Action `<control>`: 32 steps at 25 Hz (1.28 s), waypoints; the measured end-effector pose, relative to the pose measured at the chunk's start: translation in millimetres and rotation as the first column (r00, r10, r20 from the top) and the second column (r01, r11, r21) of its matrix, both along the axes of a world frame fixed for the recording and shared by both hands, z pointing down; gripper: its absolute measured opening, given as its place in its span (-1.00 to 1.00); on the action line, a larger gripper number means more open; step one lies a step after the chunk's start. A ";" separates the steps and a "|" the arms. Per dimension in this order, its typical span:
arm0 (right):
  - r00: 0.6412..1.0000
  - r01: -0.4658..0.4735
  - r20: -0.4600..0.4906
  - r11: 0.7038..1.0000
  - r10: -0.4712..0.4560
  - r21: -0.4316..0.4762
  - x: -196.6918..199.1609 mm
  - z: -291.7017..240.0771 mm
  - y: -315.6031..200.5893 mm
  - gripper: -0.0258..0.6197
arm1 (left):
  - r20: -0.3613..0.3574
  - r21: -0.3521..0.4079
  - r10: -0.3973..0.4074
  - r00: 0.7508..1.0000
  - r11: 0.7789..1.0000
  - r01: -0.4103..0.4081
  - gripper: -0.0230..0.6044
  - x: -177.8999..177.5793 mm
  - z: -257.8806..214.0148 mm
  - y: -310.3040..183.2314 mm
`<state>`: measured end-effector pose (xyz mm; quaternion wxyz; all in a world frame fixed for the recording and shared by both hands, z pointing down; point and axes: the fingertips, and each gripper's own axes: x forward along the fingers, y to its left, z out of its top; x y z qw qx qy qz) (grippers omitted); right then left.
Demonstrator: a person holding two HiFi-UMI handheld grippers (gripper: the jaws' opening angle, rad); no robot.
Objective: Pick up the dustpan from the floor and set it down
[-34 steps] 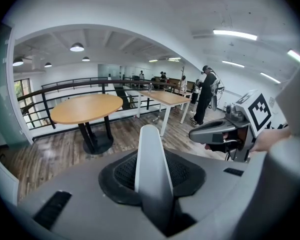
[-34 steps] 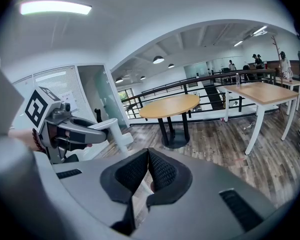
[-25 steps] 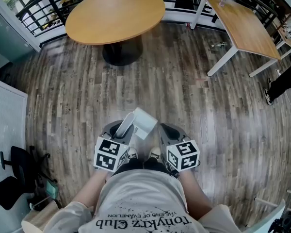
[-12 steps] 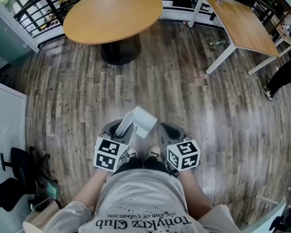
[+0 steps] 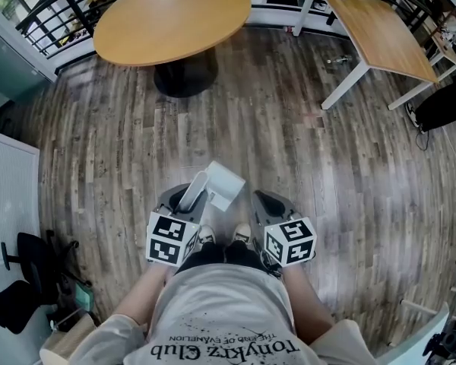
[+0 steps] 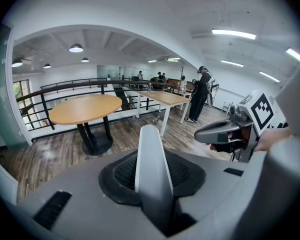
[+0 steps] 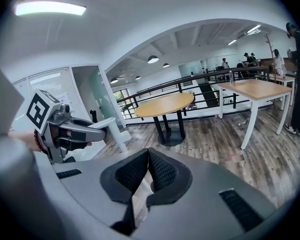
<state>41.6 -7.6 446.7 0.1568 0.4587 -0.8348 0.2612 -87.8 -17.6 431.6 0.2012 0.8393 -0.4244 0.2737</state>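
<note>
A white dustpan (image 5: 226,184) is held off the wooden floor in front of the person's feet. Its long white handle (image 6: 151,170) runs up between the black pads of my left gripper (image 5: 185,198), which is shut on it. In the right gripper view the pan end (image 7: 113,130) sticks out past the left gripper (image 7: 65,129). My right gripper (image 5: 270,204) hangs level beside it, a short gap to the right. Its pads (image 7: 160,170) meet at the tips with nothing between them. It also shows in the left gripper view (image 6: 225,133).
A round wooden table (image 5: 171,20) on a black foot stands ahead, and a rectangular white-legged table (image 5: 380,40) at the far right. A black railing (image 5: 53,10) runs behind them. A black office chair (image 5: 23,276) sits at the near left. A person (image 6: 201,94) stands by the far table.
Both grippers and the dustpan keep their places. Only the head view has shifted a little, so the tables sit slightly higher in the picture.
</note>
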 end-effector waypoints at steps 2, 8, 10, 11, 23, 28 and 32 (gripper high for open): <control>1.000 -0.002 0.000 1.000 0.002 -0.004 -0.1 2.0 -1.4 -0.84 | 0.004 0.000 0.000 1.000 1.000 0.000 -0.55 -1.4 3.0 -3.0; 1.000 -0.018 0.004 0.999 0.018 -0.031 9.1 17.5 -7.4 -0.84 | 0.012 0.001 -0.001 1.000 1.000 0.001 -0.55 2.4 13.4 -14.2; 1.000 -0.023 0.006 0.999 0.024 -0.041 11.7 22.5 -9.1 -0.84 | 0.019 -0.004 0.005 1.000 1.000 -0.005 -0.55 3.6 18.4 -17.6; 1.000 -0.027 0.007 0.999 0.027 -0.045 12.7 24.6 -10.2 -0.84 | 0.021 -0.006 0.007 1.000 1.000 -0.007 -0.55 3.9 20.6 -19.7; 1.000 -0.013 -0.014 0.996 0.012 -0.086 17.7 43.9 -20.9 -0.84 | 0.023 -0.033 0.002 1.000 0.999 -0.001 -0.55 7.0 49.8 -43.6; 1.000 -0.006 -0.021 0.994 0.004 -0.108 21.1 54.1 -25.2 -0.84 | 0.022 -0.034 0.003 1.000 0.999 -0.002 -0.55 9.8 67.2 -51.1; 1.000 -0.015 -0.017 0.993 0.013 -0.119 25.6 60.0 -27.1 -0.84 | 0.028 -0.034 0.011 1.000 0.999 -0.010 -0.55 14.2 83.5 -53.4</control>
